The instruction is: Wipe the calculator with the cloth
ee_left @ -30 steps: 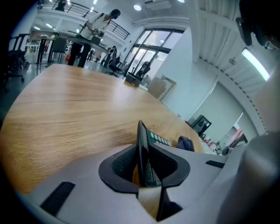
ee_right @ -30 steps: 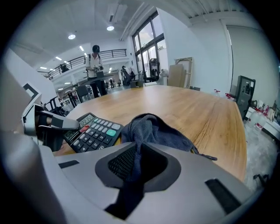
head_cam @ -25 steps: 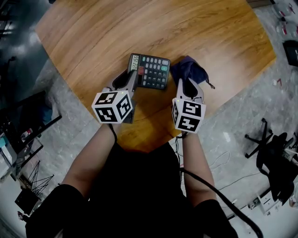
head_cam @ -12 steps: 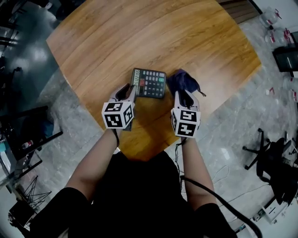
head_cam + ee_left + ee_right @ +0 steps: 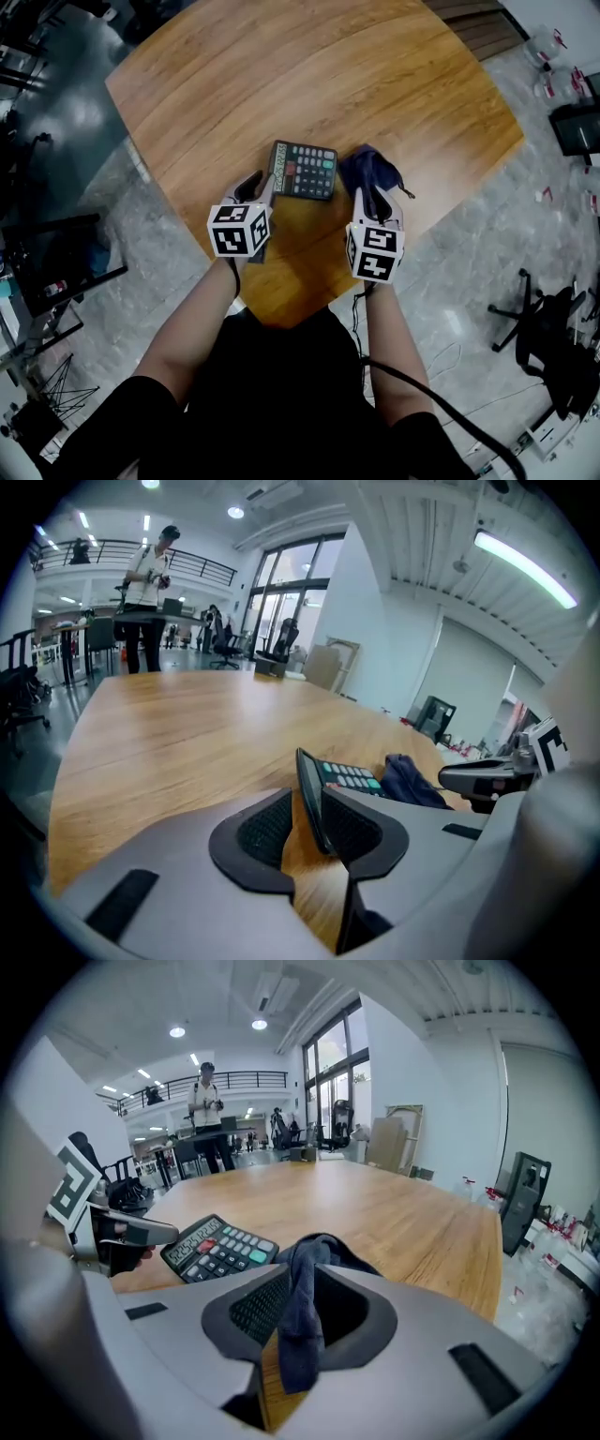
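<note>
Head view: looks down on a big brown wooden table [image 5: 309,75]; finds the calculator [image 5: 304,170] just above the middle of the frame, keys up, close to the table's lower edge; finds the dark blue cloth [image 5: 367,171] bunched up right beside it, on its right. Shows two bare arms [image 5: 192,319] reaching up from the bottom of the frame, each holding a gripper; has the left gripper [image 5: 264,184] at the calculator's left end and the right gripper [image 5: 372,194] at the lower part of the cloth.

Left gripper view: shows the jaws partly apart, having just closed in a little; shows the end of the calculator poking in between the pads [image 5: 267,832], resting on the pad at the right of the frame; leaves a thin strip of table showing next to the other pad, so not squeezed from both sides.

Right gripper view: shows the jaws pinched on a strip of the cloth; lets that strip hang down between them at the bottom middle of the frame; shows the rest of the cloth heaped on the table just past the jaws; shows the calculator at the left of the frame; far off at the upper left, shows a person [image 5: 206,1087] standing.
</note>
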A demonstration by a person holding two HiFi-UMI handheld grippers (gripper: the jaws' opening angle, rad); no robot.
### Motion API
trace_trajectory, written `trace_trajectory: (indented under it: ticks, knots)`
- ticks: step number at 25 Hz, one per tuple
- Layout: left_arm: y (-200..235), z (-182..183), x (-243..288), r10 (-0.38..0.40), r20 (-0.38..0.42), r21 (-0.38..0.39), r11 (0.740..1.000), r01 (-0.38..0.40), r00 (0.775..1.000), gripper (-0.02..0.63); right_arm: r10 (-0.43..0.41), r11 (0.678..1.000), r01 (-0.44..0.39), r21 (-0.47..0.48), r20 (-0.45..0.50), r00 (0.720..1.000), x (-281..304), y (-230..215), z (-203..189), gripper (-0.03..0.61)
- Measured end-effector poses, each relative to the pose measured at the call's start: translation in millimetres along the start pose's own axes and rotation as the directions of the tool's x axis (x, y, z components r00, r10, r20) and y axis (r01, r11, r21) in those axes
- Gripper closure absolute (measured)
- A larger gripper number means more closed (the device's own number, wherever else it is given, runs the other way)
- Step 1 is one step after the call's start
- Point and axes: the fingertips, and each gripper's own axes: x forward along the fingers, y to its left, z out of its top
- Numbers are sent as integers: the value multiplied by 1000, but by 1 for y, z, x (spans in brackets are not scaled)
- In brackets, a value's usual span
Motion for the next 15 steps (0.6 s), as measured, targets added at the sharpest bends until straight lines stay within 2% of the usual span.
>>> trace_trajectory:
  ticks: [3,7,11,15]
  knots:
    - [-4,15,-16,2,51,-11,1000,-2,999,509,-6,1000,6,13,56,998,-21,5,16,534]
    - [-23,45,-50,-20,164,13,1000,18,986,526,7,1000,-11,27,145,989,-54,20,41,534]
    - [-59,82,-94,-66,296,61,997,50,953,603,34,999,-40,17,244,969,-88,39,69,535]
    - [-101,105,-130,-144,391,141,985,96,909,606,86,996,-89,-8,367,926,-124,66,100,559]
